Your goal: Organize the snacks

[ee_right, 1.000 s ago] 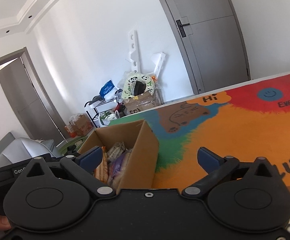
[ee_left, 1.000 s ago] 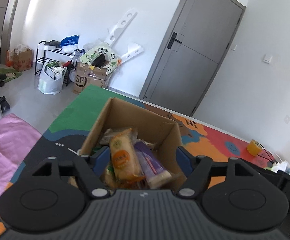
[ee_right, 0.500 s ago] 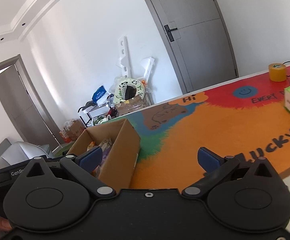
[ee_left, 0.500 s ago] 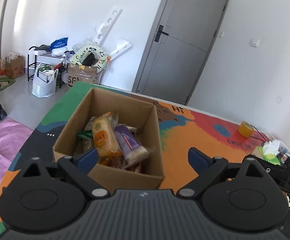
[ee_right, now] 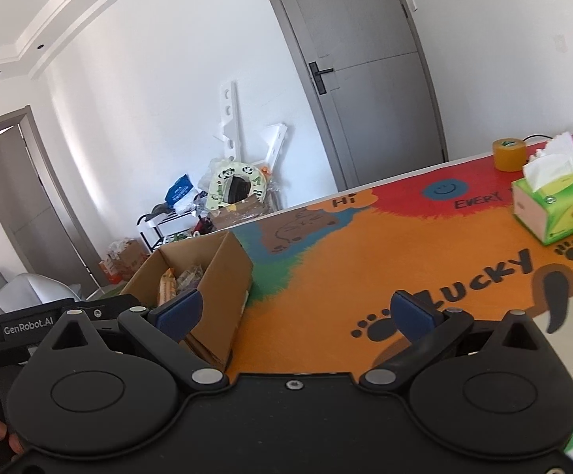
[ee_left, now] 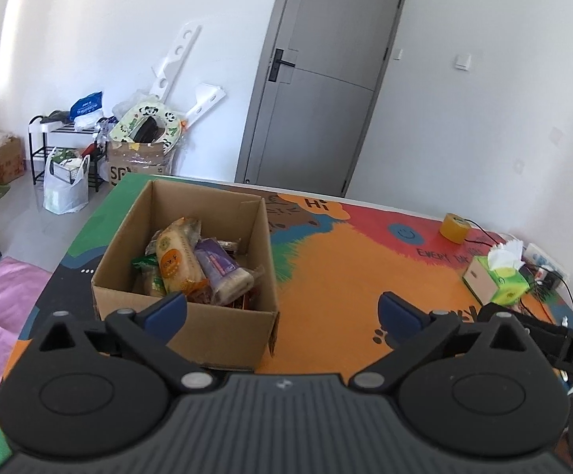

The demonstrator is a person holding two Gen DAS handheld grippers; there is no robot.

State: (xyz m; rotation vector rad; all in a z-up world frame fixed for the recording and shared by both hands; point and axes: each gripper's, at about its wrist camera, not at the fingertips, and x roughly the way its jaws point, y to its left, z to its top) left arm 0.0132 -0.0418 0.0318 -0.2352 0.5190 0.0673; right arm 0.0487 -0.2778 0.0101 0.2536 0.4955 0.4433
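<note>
- Evidently the snacks [ee_left: 191, 266] are already gathered: wrapped packets, an orange-labelled one and a purple one on top, lie heaped inside the open cardboard box [ee_left: 191, 328] near the left edge of the colourful table mat [ee_left: 337, 276].
- The left gripper [ee_left: 282, 310] hangs above and just short of the box's near wall, its fingers spread wide and holding nothing, probably pulled clear of the pile.
- The right gripper [ee_right: 292, 312] is likewise spread and empty, with the box at its left finger.
- A green tissue box [ee_right: 557, 207] and a roll of tape [ee_right: 509, 154] stand well apart; they look unrelated to the sorting.
</note>
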